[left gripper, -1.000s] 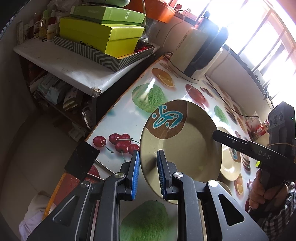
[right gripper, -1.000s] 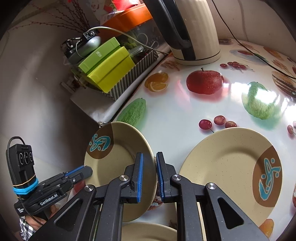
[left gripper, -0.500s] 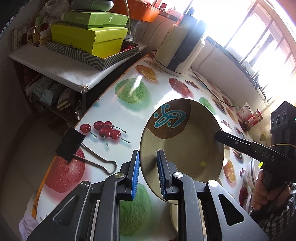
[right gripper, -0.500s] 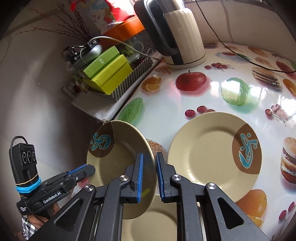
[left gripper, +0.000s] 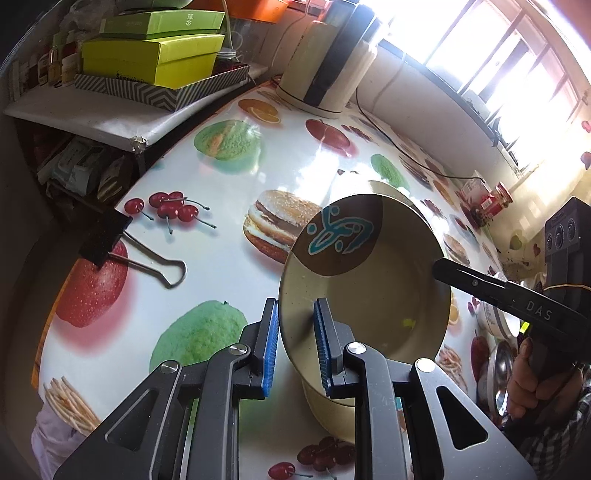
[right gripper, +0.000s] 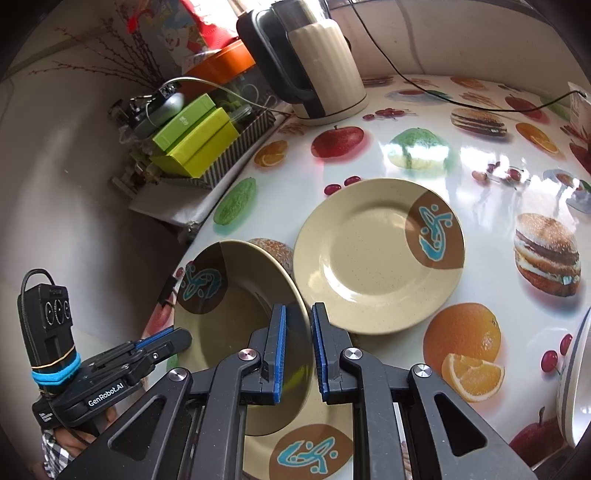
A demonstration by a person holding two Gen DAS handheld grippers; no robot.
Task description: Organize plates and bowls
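"GenRobot.AI" left gripper (right gripper: 162, 341) and "DAS" right gripper (left gripper: 441, 267) each pinch the tilted plate (left gripper: 369, 280)

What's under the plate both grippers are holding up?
Under the lifted plate lies another plate, its blue-and-brown emblem showing. Its far side is covered, so anything beneath is unseen.

1. Your right gripper (left gripper: 439, 267) carried the white letters "DAS" on its black arm.
2. Your left gripper (right gripper: 177, 338) bore "GenRobot.AI" in white on its body.
3. The green box (left gripper: 162, 24) showed pale print, too small for you to read.
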